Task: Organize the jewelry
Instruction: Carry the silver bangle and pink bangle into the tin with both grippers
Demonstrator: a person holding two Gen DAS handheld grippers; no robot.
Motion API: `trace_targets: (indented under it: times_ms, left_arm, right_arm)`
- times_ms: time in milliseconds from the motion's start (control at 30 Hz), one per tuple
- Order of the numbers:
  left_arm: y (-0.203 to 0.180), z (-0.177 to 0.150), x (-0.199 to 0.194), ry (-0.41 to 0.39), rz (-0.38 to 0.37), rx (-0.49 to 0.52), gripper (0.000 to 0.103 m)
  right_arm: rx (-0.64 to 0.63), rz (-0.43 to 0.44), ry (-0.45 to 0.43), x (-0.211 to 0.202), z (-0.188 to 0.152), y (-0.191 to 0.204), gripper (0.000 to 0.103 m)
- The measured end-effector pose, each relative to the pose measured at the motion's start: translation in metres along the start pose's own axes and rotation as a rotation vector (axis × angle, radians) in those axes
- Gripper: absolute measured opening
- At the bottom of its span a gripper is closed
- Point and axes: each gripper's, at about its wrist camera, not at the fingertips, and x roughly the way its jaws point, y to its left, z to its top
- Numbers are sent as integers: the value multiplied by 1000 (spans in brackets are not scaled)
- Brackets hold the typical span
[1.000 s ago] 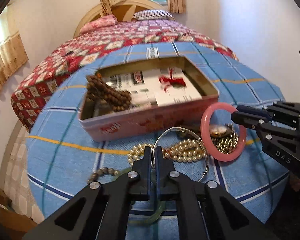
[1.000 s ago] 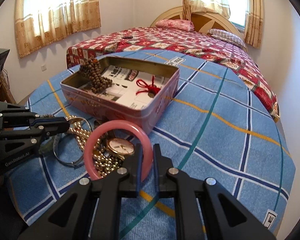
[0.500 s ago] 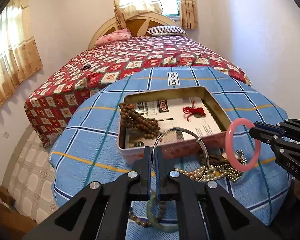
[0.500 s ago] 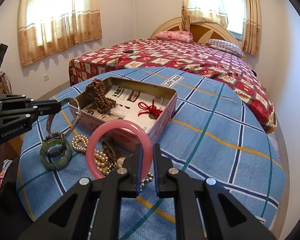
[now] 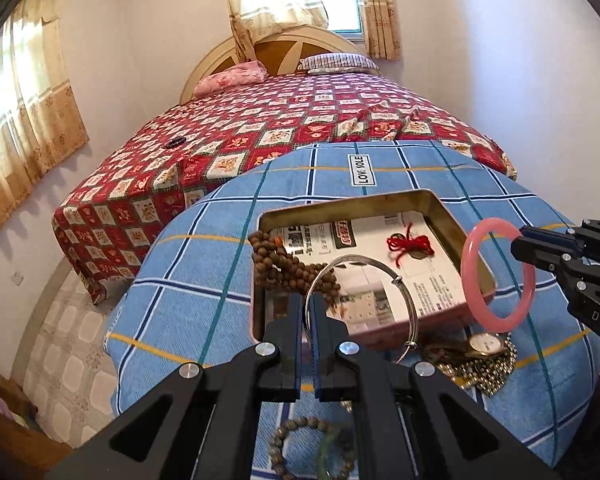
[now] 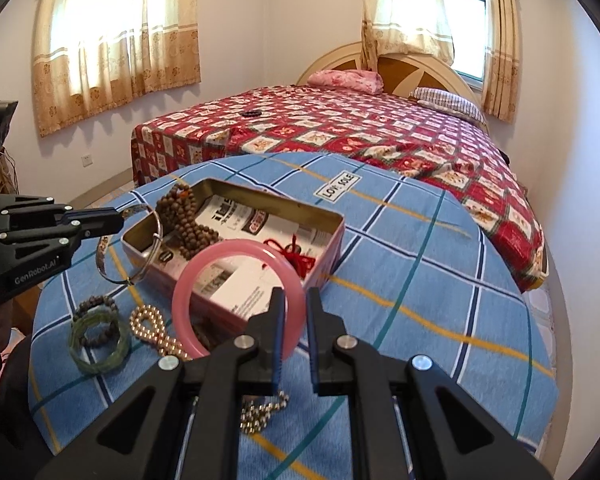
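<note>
A pink tin box [image 5: 434,202] [image 6: 332,248] stands open on the blue checked cloth, holding brown wooden beads [image 5: 284,266] [image 6: 184,220] and a red knotted cord [image 5: 410,244] [image 6: 296,254]. My left gripper [image 5: 307,300] [image 6: 118,216] is shut on a silver bangle [image 5: 396,280] [image 6: 156,236], held above the tin's near left part. My right gripper [image 6: 294,296] [image 5: 516,242] is shut on a pink bangle [image 6: 204,272] [image 5: 472,280], held above the tin's near right corner.
On the cloth near the tin lie a watch [image 5: 486,344], gold bead chains [image 5: 484,372] [image 6: 148,324], a green bangle [image 6: 96,344] and a brown bead bracelet [image 5: 296,436]. A bed with a red patterned cover [image 5: 300,120] stands behind the table.
Both grippers have lifted their bangles off the cloth and carried them up and forward, over the tin. The views have tilted up as they rose.
</note>
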Motion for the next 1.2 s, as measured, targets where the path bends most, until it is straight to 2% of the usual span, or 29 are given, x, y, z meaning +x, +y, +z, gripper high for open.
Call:
trace_targets:
  times_ms: [533, 1200]
  left_arm:
    - [0, 30, 36, 18, 34, 54, 3]
    - [-1, 34, 66, 64, 55, 89, 3]
  right_arm:
    - [-34, -9, 5, 27, 31, 3, 12]
    - [-44, -28, 45, 58, 43, 6, 12]
